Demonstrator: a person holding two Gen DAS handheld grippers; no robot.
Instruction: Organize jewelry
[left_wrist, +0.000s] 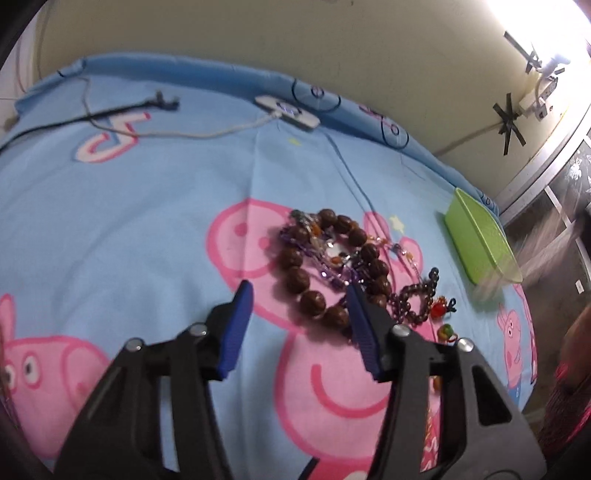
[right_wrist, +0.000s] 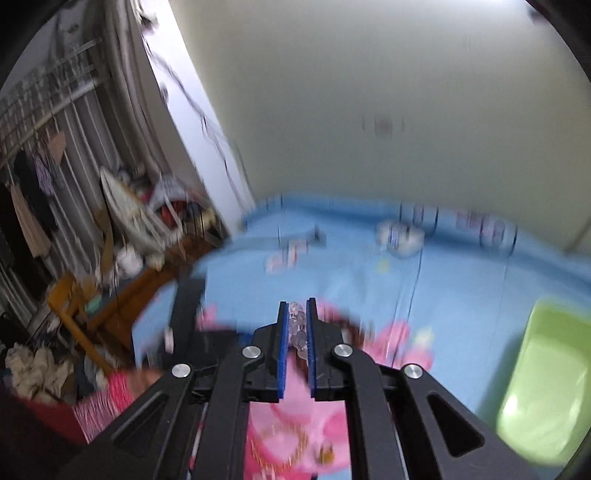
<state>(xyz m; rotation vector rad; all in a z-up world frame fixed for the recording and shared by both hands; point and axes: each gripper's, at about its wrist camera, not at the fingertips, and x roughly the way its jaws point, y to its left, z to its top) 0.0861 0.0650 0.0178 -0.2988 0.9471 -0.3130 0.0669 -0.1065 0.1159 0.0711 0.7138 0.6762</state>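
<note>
We see a brown wooden bead bracelet (left_wrist: 325, 266) heaped with purple strands on the bed sheet (left_wrist: 147, 206) | left claw (left_wrist: 299, 295) gaping over the heap, its right finger at the beads | green box (left_wrist: 480, 243) lies near | right claw (right_wrist: 296, 314) clamped on clear crystal beads (right_wrist: 297, 326) above the bed | charger (left_wrist: 288, 112) well apart.

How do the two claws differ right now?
The left claw stands open with nothing between its blue pads, hovering over the big brown bead bracelet on the bed sheet. The right claw is shut on a strand of clear beads and sits above the sheet, not among the jewelry. Both have black arms and blue pads.
</note>
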